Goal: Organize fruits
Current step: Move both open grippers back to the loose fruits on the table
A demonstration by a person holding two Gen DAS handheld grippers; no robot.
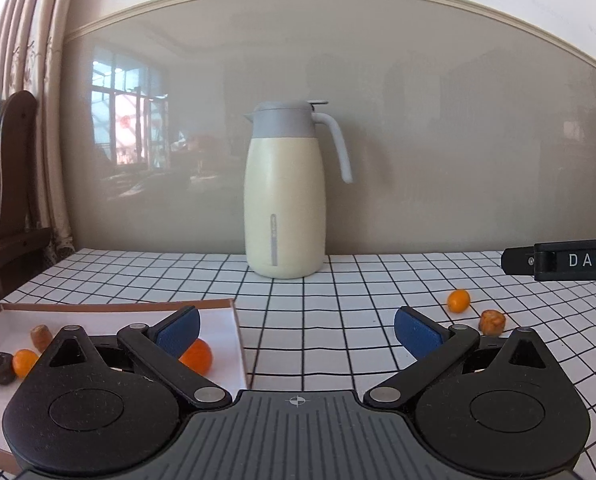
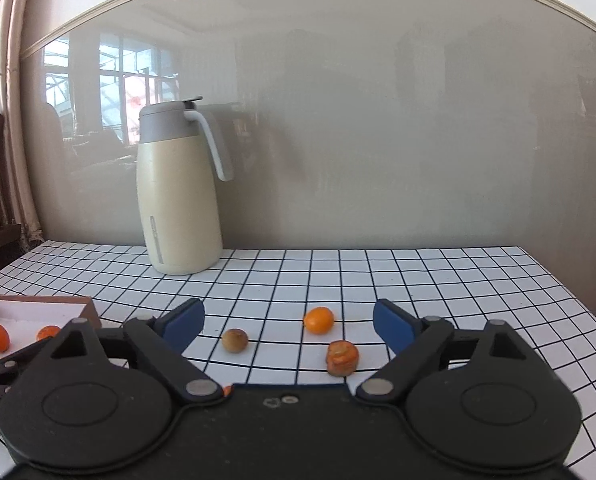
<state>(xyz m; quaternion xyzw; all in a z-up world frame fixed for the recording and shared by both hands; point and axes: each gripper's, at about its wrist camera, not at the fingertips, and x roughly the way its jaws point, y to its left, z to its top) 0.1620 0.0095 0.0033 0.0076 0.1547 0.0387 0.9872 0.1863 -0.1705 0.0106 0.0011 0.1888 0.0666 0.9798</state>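
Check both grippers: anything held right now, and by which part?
Nothing is held. The left gripper and right gripper both stand open with only bare tablecloth between the pads; the loose fruits lie untouched.

I see a smooth, satin cream jug with matt grey plastic lid [image 1: 285, 200] standing on a white black-gridded tablecloth [image 1: 338, 280]. I note the shallow white-lined cardboard tray with brown rim [image 1: 217, 312], glossy orange kumquats [image 2: 318, 320], a rough, dull brown fruit [image 2: 235, 340], and matt black plastic gripper arms with textured blue pads [image 2: 392, 326].
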